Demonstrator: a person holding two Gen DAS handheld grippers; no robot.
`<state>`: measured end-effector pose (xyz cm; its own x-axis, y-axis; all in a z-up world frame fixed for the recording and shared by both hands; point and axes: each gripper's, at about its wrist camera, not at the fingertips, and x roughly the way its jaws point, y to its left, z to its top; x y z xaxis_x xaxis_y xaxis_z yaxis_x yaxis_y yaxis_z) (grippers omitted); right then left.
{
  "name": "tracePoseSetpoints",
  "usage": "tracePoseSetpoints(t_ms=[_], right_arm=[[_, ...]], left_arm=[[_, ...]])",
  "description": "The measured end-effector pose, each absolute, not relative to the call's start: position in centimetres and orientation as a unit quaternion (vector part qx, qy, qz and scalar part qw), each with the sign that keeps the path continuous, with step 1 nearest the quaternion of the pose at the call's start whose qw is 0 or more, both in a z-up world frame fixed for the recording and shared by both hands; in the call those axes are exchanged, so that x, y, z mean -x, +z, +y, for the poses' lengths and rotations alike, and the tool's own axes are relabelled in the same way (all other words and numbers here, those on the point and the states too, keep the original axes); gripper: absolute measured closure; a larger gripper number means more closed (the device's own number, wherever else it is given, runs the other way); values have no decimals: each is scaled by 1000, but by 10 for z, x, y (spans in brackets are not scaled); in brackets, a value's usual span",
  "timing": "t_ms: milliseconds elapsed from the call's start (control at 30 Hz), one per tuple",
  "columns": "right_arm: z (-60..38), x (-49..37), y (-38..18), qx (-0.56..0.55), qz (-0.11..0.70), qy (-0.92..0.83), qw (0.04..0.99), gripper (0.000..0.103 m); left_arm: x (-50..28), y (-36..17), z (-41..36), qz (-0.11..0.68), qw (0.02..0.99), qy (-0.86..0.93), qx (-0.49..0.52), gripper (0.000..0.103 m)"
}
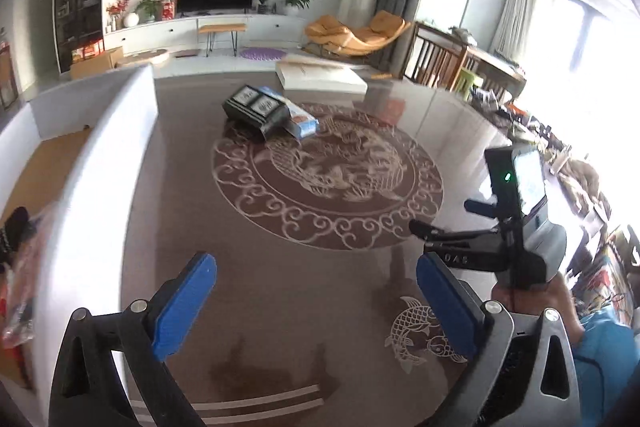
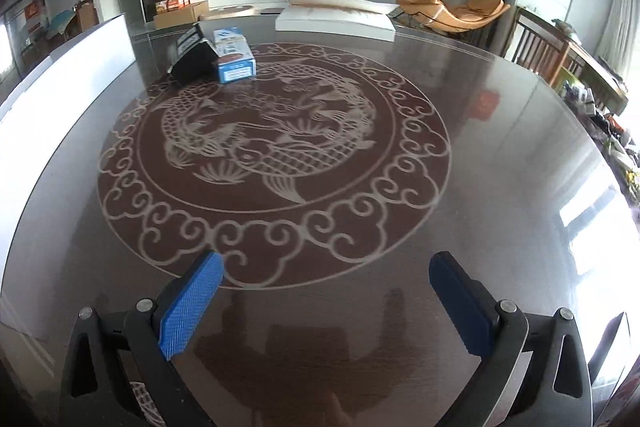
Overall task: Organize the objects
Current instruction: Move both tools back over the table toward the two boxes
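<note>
A black box [image 1: 256,111] and a blue-and-white box [image 1: 298,117] lie side by side, touching, on the far part of the dark round table [image 1: 280,287]. Both show in the right wrist view too, the black box [image 2: 192,57] left of the blue box [image 2: 234,57]. My left gripper [image 1: 316,301] is open and empty above the table's near part. My right gripper [image 2: 326,301] is open and empty, also over the near part; its body [image 1: 516,223] shows at the right in the left wrist view.
A white box [image 1: 108,163] with open top stands at the table's left edge, also in the right wrist view [image 2: 68,67], with packets [image 1: 20,267] inside it. A flat white box [image 2: 334,19] lies at the far edge. Clutter [image 2: 608,115] lies beyond the right side.
</note>
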<state>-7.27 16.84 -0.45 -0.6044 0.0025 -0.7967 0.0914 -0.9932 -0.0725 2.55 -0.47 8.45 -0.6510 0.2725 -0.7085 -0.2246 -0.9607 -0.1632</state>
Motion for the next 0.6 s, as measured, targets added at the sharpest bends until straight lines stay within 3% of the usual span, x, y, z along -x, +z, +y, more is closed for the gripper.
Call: tracePoseSetpoints(t_ms=[167, 600], right_arm=[[198, 80, -20, -463, 20, -886, 13, 0], [199, 87, -26, -458, 14, -889, 13, 0]], left_arm=[[15, 24, 27, -6, 103, 887, 451, 1], [65, -1, 26, 26, 48, 885, 463, 0]])
